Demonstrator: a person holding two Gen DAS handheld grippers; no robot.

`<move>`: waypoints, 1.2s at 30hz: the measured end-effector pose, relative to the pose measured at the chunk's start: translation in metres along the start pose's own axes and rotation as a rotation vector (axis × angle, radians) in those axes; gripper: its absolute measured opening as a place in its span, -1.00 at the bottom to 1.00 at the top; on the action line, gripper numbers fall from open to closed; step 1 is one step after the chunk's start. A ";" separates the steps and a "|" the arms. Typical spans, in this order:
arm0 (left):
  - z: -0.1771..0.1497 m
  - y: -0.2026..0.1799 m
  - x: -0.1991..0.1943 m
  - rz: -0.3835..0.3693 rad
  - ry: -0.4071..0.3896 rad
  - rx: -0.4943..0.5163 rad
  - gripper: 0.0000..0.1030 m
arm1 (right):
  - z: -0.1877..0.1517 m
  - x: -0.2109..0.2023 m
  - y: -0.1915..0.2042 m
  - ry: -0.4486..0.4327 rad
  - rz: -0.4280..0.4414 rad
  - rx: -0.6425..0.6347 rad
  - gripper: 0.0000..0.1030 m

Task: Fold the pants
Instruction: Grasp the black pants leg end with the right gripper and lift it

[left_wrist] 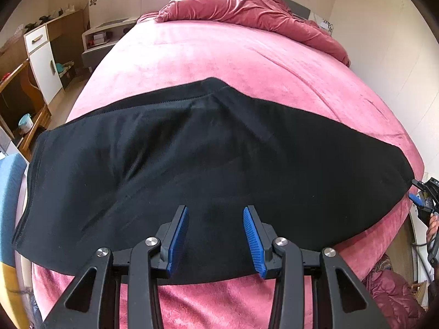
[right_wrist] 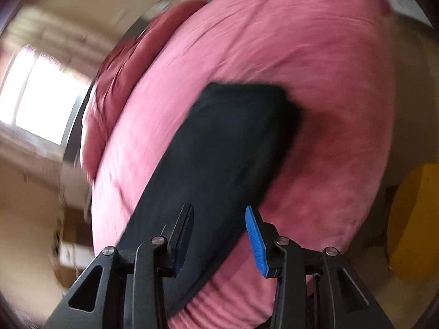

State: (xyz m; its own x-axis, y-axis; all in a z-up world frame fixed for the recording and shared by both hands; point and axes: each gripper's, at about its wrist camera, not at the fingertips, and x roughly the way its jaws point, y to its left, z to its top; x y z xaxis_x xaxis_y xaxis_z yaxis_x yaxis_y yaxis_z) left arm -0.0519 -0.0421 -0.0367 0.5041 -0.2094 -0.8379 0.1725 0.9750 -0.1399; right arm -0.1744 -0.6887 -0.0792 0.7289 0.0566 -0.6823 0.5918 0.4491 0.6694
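Black pants [left_wrist: 205, 150] lie folded lengthwise across the near part of a pink bed [left_wrist: 219, 54], one end at the left edge, the other at the right edge. My left gripper [left_wrist: 216, 209] hovers open over the pants' near edge, with nothing between its blue pads. At the pants' right end my right gripper [left_wrist: 414, 191] shows small, with a hand [left_wrist: 433, 227] behind it. The right wrist view is blurred by motion: the right gripper [right_wrist: 218, 208] stands open, looking along the pants [right_wrist: 227, 137] from their near end, and nothing is clamped.
A crumpled dark pink quilt [left_wrist: 233, 5] is heaped at the head of the bed. A white and wood cabinet [left_wrist: 44, 60] stands left of the bed. A dark red jacket [left_wrist: 392, 296] lies low at the right. A yellow object [right_wrist: 414, 219] sits beyond the bed [right_wrist: 315, 54].
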 end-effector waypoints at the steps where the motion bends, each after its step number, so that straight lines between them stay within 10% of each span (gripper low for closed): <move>1: 0.000 0.000 0.001 0.001 0.005 0.001 -0.18 | 0.005 -0.001 -0.008 -0.012 0.004 0.031 -0.21; 18: 0.000 -0.006 0.007 0.012 0.037 0.034 -0.18 | 0.048 0.037 -0.038 -0.066 0.038 0.188 -0.45; 28: 0.006 0.002 0.009 -0.041 0.040 0.000 -0.18 | 0.035 0.011 0.087 -0.030 0.092 -0.263 -0.69; 36: 0.012 0.022 0.000 -0.100 0.026 -0.064 -0.18 | -0.048 0.022 0.199 0.114 0.186 -0.593 -0.69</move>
State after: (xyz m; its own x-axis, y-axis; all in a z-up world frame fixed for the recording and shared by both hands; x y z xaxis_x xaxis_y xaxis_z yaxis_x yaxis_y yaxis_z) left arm -0.0378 -0.0218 -0.0329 0.4652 -0.3048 -0.8311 0.1658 0.9522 -0.2564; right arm -0.0567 -0.5551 0.0250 0.7407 0.2607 -0.6192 0.1439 0.8387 0.5252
